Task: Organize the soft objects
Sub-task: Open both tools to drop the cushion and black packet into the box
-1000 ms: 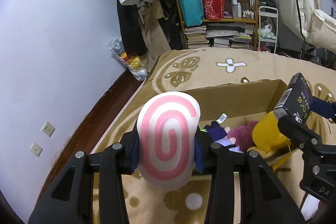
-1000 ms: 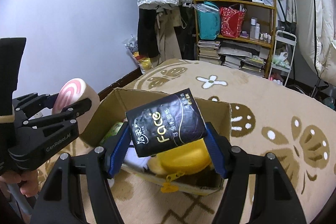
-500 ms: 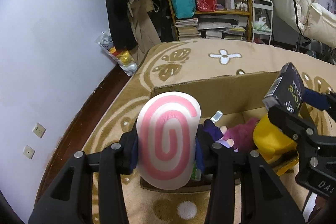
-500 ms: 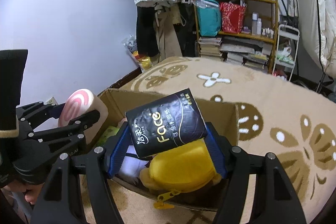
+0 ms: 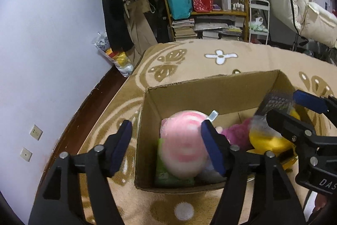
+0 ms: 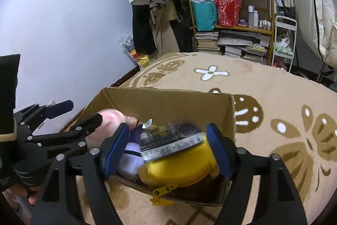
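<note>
The left gripper (image 5: 166, 147) stands released at lower centre of its own view: its jaws have just been opening, and the pink swirl cushion (image 5: 183, 144) shows blurred beyond them, dropping into the cardboard box (image 5: 210, 88) with no pad pressing on it. The right gripper (image 6: 168, 151) has also just been opening. The black tissue pack (image 6: 170, 140) lies between its 2 blue pads, blurred, resting on the yellow plush (image 6: 179, 168) at lower centre, apparently let go.

The box looks crowded. The cushion lands on a green packet (image 5: 166, 176) near the left wall of the box, and, being round and springy, may roll or bounce toward the rim. The tissue pack sits tilted on a soft, domed toy, so it could slide off toward the purple plush (image 5: 236, 134) or over the near wall onto the rug (image 6: 273, 88). Either gripper, pulling back low, may snag the near edge of the box and drag it.
</note>
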### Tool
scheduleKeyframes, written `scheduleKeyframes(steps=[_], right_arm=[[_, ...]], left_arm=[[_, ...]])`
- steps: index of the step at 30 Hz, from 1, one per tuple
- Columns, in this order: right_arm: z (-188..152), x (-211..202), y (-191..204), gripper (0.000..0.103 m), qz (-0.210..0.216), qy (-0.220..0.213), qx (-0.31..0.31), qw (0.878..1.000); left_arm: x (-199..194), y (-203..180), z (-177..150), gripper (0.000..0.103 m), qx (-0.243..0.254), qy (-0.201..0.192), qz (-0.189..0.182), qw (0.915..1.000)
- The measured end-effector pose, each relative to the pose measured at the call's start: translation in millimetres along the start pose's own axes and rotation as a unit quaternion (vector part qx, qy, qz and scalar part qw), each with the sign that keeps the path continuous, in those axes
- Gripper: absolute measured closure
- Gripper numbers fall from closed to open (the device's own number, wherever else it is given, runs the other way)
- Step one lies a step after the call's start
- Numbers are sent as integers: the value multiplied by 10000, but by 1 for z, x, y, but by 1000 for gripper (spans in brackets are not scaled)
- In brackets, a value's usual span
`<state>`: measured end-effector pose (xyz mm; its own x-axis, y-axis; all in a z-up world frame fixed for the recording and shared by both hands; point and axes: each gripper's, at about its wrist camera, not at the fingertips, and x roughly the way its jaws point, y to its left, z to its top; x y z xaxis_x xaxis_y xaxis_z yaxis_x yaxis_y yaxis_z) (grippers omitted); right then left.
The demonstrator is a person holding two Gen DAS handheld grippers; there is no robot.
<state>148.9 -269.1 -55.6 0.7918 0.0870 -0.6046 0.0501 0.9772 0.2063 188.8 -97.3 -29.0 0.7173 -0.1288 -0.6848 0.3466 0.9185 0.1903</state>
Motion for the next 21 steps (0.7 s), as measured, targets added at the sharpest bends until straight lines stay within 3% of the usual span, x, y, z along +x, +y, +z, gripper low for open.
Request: scheduleKeyframes(steps=[10, 21], right_arm=[[2, -26, 0, 3, -21, -71, 174, 9998], [3, -82, 5, 0, -128, -272, 85, 9995]], left_arm=[[-23, 15, 0, 10, -227, -75, 67, 9997], [-75, 38, -9, 3, -418, -271, 204, 9985]])
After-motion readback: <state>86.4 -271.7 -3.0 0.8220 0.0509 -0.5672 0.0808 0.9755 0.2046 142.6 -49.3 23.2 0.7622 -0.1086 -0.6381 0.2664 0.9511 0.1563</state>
